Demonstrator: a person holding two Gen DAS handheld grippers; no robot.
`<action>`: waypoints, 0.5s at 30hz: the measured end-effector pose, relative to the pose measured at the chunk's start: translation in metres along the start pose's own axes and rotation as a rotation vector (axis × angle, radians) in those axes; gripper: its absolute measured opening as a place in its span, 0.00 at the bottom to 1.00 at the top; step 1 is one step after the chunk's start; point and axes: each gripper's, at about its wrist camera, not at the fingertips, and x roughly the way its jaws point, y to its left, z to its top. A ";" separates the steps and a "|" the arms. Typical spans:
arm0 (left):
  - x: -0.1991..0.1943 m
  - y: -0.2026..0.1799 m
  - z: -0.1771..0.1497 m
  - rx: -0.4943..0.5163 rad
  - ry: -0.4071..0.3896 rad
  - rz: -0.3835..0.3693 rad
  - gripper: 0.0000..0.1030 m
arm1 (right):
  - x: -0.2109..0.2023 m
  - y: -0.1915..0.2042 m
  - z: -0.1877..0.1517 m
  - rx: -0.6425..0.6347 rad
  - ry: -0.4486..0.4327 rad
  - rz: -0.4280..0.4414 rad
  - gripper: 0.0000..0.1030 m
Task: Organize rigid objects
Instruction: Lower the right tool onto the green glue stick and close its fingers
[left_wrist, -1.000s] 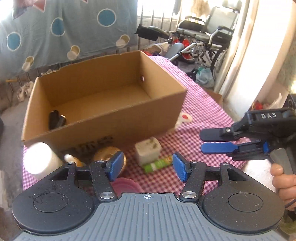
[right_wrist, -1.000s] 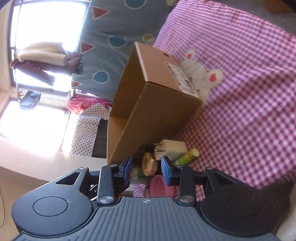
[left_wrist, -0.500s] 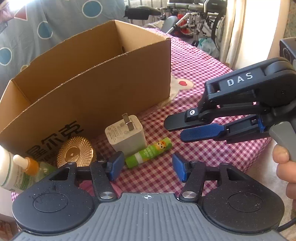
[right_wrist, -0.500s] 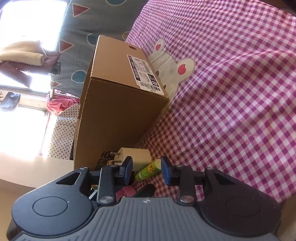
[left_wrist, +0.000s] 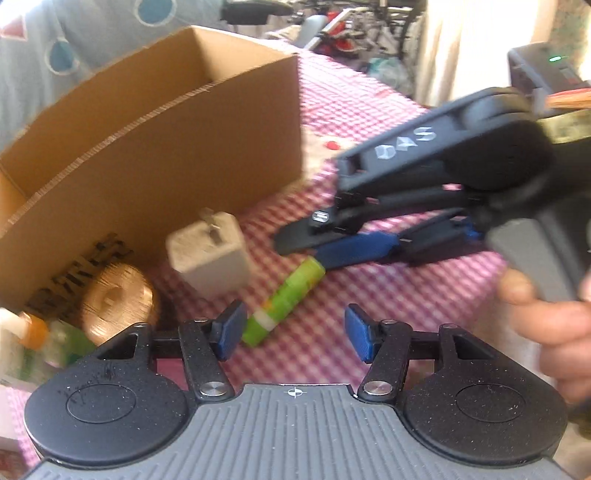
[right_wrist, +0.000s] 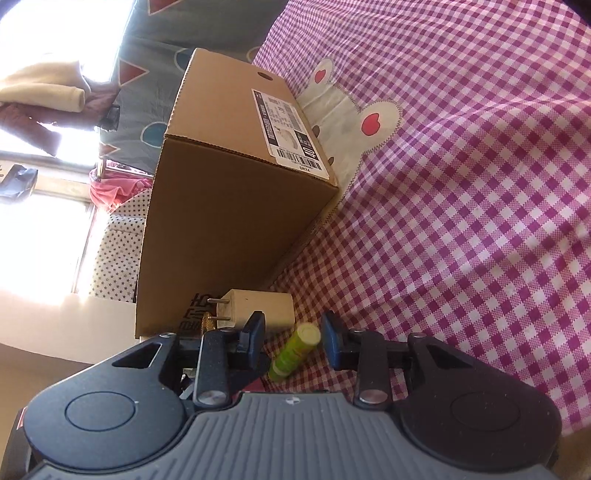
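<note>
The brown corrugated cardboard box fills the upper left of the left wrist view, its top open, its contents hidden. Bare pink-and-white checked tablecloth spreads to the right. Lower centre, the green cylindrical glue stick lies between the 2 spread, released fingers of the right gripper, untouched. The left gripper is also released, empty. Beside the stick stands a white square plug charger, then a ribbed gold round lid.

Pink-checked cloth with rabbit patch over bench. Blue sheet with dots and triangles hung beyond far edge; wheelchair past far corner.
</note>
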 end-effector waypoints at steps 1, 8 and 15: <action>-0.002 0.000 -0.002 -0.015 0.006 -0.032 0.57 | -0.001 -0.001 -0.001 0.004 -0.001 0.000 0.35; -0.003 -0.007 -0.013 0.027 -0.033 -0.001 0.56 | -0.017 -0.008 -0.011 0.033 -0.023 0.001 0.34; -0.007 -0.011 -0.028 0.039 -0.069 0.027 0.57 | -0.023 -0.010 -0.017 0.040 -0.044 0.008 0.34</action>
